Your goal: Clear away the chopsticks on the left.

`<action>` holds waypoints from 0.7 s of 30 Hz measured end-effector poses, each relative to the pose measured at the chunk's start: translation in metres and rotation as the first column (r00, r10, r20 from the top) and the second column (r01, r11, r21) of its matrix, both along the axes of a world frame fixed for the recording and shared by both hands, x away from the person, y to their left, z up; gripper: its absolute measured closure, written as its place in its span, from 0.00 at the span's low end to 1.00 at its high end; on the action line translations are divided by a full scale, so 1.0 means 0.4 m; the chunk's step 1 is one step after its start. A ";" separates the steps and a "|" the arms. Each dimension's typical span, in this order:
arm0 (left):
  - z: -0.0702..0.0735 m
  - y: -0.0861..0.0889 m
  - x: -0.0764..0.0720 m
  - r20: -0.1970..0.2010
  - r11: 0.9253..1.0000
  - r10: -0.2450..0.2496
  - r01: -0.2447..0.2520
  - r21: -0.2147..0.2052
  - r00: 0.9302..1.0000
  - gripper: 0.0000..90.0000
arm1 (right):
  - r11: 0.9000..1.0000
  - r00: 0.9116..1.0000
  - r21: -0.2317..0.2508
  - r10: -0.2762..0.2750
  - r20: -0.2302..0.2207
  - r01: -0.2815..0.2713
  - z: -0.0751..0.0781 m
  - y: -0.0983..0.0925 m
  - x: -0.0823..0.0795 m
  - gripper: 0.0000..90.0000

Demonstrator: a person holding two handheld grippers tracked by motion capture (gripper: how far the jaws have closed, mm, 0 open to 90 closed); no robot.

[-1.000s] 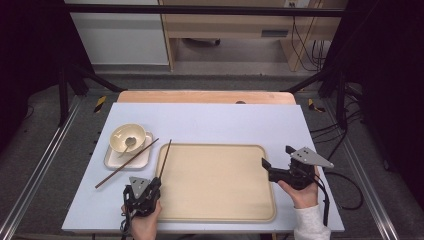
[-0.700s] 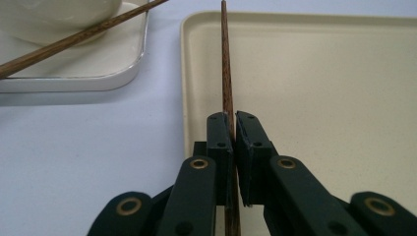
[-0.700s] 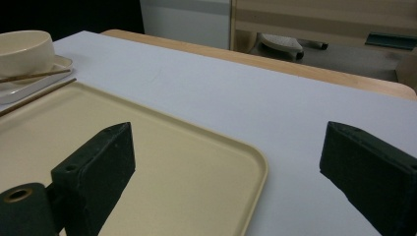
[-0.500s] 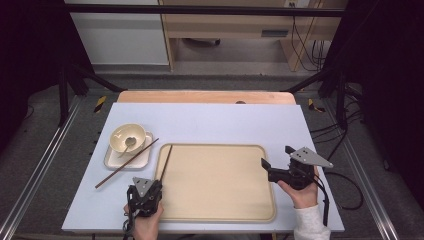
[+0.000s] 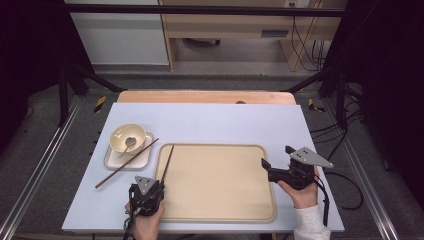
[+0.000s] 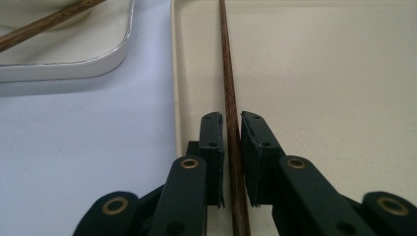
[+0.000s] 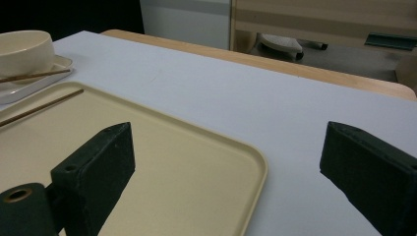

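Observation:
A dark wooden chopstick (image 5: 168, 161) lies along the left side of the beige tray (image 5: 225, 185). Its near end runs between the jaws of my left gripper (image 5: 155, 182). In the left gripper view the chopstick (image 6: 227, 73) sits in the narrow gap of the left gripper (image 6: 231, 118); the jaws have just been opening and the pads stand slightly off it. A second chopstick (image 5: 127, 163) leans from the white plate (image 5: 115, 159) onto the table. My right gripper (image 5: 276, 156) stands open over the tray's right rim (image 7: 258, 167), nothing between its jaws (image 7: 228, 132).
A cream bowl (image 5: 128, 138) with a spoon (image 5: 129, 143) in it stands on the white plate left of the tray. The pale blue tabletop (image 5: 220, 120) stretches behind the tray; a wooden strip (image 5: 200, 96) marks its far edge.
The chopstick at my left gripper has shifted slightly right and settled flat along the tray's left side. Both hands have stayed in place.

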State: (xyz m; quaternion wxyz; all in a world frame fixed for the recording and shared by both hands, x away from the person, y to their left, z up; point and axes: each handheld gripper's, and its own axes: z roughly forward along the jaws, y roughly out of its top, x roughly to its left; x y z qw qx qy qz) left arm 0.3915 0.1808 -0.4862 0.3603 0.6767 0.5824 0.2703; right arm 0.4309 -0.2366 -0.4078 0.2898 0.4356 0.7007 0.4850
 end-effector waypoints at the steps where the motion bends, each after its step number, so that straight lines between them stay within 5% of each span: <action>1: 0.000 0.000 0.000 -0.001 1.000 -0.003 0.003 -0.001 1.000 0.88 | 1.000 1.000 0.000 0.000 0.000 0.000 0.000 0.000 0.000 0.07; 15: 0.009 0.000 -0.001 0.022 0.999 -0.030 0.031 -0.021 0.999 0.83 | 1.000 1.000 0.004 -0.001 0.002 0.001 0.002 -0.001 -0.001 0.07; 21: 0.041 0.013 -0.004 0.068 0.992 -0.100 0.104 -0.071 0.993 0.73 | 1.000 1.000 0.005 -0.003 0.004 0.003 0.004 -0.004 -0.003 0.07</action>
